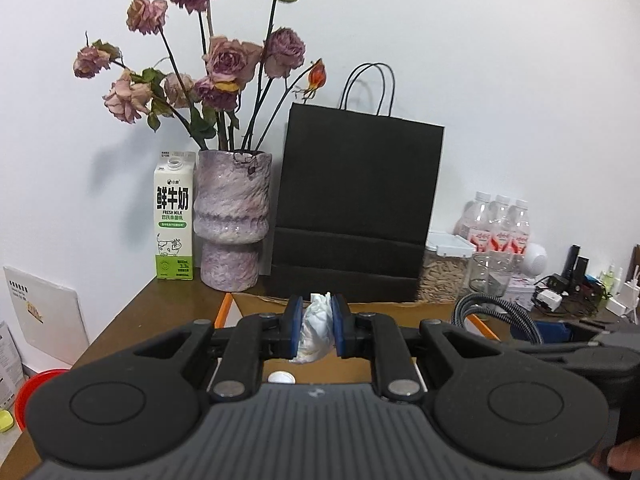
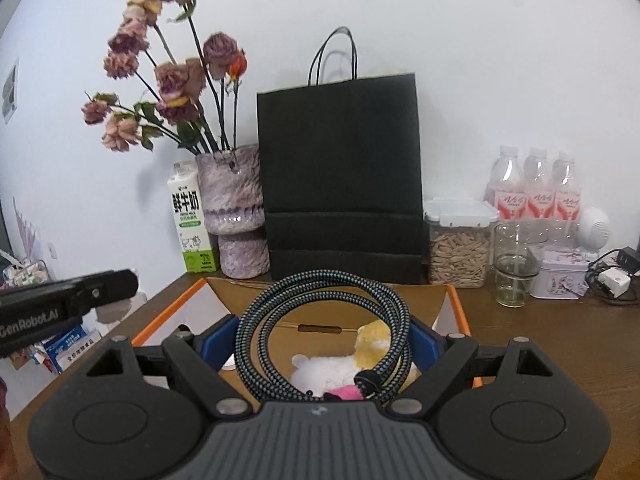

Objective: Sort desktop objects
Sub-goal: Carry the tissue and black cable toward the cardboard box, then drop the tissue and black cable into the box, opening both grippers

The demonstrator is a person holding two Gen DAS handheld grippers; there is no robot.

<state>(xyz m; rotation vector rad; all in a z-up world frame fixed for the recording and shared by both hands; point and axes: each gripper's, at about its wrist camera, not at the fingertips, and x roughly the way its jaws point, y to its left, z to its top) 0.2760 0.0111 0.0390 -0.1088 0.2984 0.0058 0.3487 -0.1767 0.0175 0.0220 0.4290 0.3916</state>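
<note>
While the left tool [image 1: 316, 326] pinches crumpled tissue [image 1: 316, 330], the right tool [image 2: 322, 340], spread wide, holds coiled cable [image 2: 320, 320], hiding the box [image 2: 456, 304].

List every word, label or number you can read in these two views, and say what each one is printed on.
"鲜牛奶" and "FRESH MILK": milk carton.
"3.3": same carton, low on its front; the surrounding small print is too small to read.
"GenRobot.AI": side of the left gripper.
Pink bottles: red script on the labels, unreadable.
Blue packet and white card: print too blurred.
</note>
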